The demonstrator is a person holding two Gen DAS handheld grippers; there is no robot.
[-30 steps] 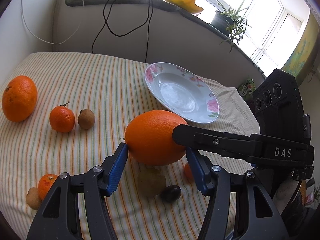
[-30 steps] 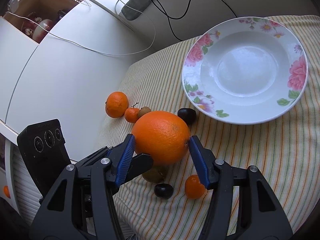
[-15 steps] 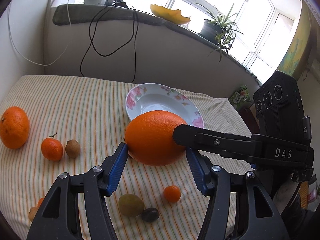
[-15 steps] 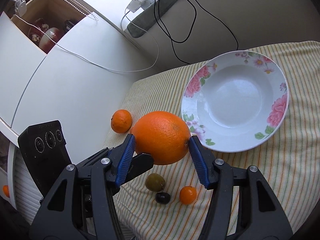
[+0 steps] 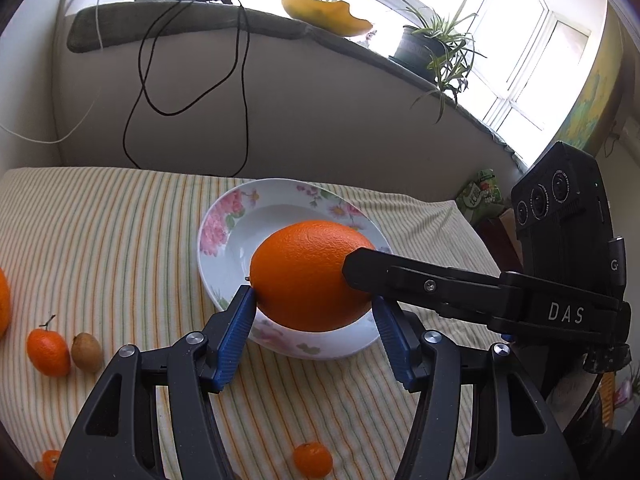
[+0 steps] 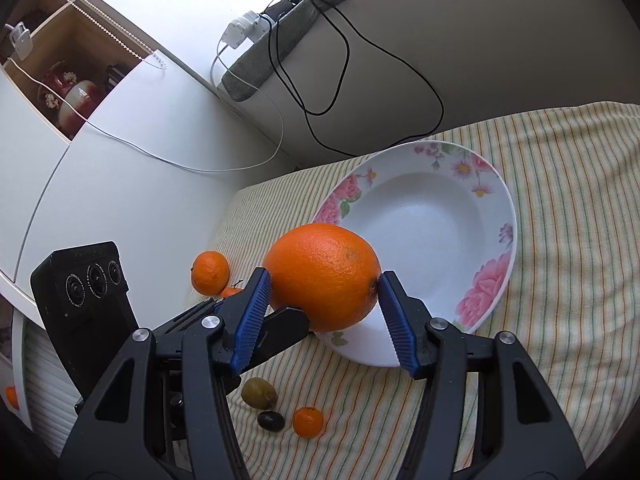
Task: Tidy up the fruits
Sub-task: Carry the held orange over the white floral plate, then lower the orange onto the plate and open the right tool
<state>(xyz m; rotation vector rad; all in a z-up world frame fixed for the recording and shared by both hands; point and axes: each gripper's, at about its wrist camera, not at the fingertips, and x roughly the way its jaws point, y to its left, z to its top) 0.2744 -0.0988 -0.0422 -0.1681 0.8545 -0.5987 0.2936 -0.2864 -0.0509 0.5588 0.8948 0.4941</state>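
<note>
A large orange (image 5: 308,272) hangs above the near rim of a white flowered plate (image 5: 212,232) on the striped cloth. My left gripper (image 5: 312,300) is shut on it, blue pads against both sides. The right gripper's black finger (image 5: 440,284) reaches in from the right and touches the fruit. In the right wrist view my right gripper (image 6: 322,280) is also shut on the orange (image 6: 324,272), over the left rim of the plate (image 6: 440,220). The left gripper's finger (image 6: 280,324) shows below it.
On the cloth lie a mandarin (image 5: 48,350), a brown fruit (image 5: 86,352) and a small mandarin (image 5: 312,460). The right view shows another orange (image 6: 210,272), a green fruit (image 6: 259,393), a dark fruit (image 6: 271,421) and a small mandarin (image 6: 307,422). Cables hang down the back wall.
Both grippers carried the large orange up and forward from above the loose fruits to over the plate's near rim. Their hold on it is unchanged.
</note>
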